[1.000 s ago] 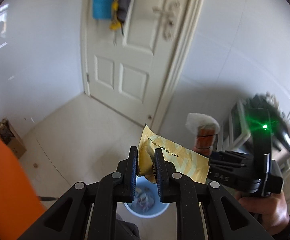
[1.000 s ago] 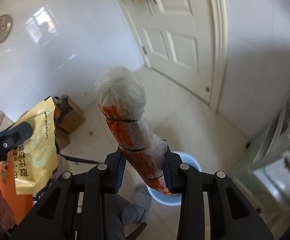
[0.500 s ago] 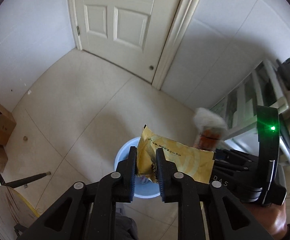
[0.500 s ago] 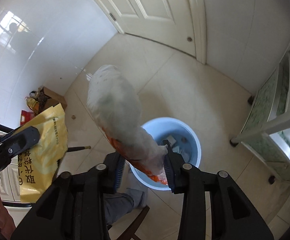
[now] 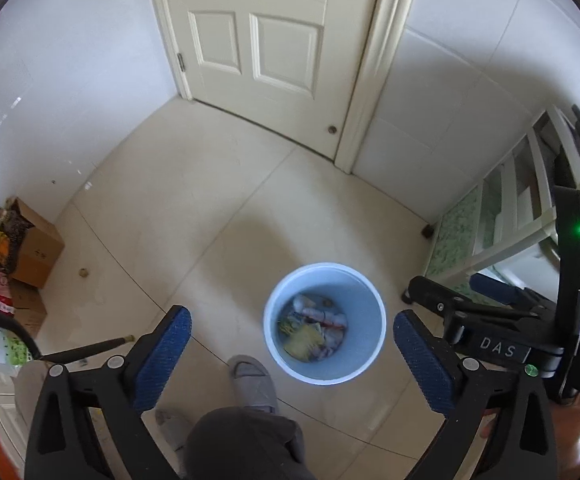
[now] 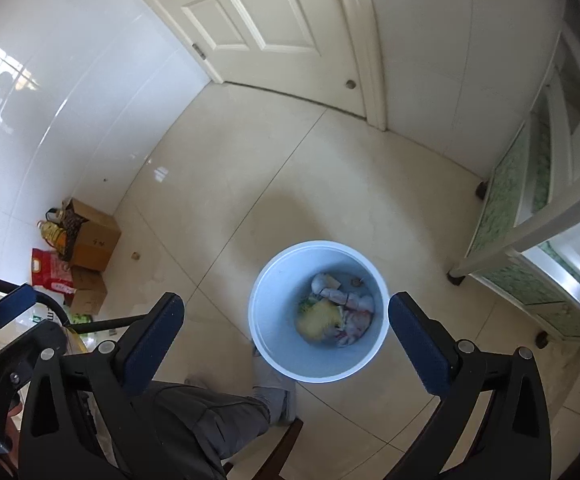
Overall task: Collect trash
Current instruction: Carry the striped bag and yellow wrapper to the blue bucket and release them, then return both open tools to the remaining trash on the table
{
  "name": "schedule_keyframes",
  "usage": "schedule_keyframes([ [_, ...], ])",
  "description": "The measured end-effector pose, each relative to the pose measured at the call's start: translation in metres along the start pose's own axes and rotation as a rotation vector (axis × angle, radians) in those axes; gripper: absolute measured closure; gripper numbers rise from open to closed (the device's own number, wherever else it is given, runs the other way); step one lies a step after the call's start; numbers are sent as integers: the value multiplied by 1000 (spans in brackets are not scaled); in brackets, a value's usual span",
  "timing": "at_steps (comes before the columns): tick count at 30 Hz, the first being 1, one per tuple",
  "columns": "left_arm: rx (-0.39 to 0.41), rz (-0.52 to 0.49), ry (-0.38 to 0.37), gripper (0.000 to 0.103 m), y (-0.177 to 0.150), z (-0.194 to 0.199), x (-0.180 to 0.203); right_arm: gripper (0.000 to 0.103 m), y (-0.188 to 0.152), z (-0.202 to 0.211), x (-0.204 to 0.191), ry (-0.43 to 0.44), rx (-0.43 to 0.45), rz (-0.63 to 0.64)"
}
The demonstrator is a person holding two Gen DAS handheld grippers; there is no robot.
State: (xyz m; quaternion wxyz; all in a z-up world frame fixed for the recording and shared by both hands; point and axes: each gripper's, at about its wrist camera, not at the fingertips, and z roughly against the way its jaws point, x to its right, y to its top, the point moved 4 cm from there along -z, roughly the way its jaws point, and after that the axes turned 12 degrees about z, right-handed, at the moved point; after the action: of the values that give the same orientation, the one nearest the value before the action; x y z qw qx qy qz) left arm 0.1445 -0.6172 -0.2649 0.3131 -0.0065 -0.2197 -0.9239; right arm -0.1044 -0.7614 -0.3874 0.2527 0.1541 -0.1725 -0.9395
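Both wrappers dropped into the bin (image 6: 273, 344) (orientation seemingly unclear); both hand-held grippers just released, empty.

R gripper (image 6: 285, 320) jaws just opened, empty, above bin (image 6: 273, 344); trash (image 6: 336, 316) inside.

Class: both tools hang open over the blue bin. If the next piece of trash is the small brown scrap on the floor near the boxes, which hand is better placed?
Probably left: left tool hangs nearer the scrap than right tool.
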Motion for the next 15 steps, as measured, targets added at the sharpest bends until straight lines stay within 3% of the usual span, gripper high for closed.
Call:
schedule_keyframes([
  [3,24,7,-5,3,-10,24,-1,0,2,16,-9,0,22,11],
  [15,275,23,-86,3,-59,164,-27,0,19,119,-80,2,203,120],
])
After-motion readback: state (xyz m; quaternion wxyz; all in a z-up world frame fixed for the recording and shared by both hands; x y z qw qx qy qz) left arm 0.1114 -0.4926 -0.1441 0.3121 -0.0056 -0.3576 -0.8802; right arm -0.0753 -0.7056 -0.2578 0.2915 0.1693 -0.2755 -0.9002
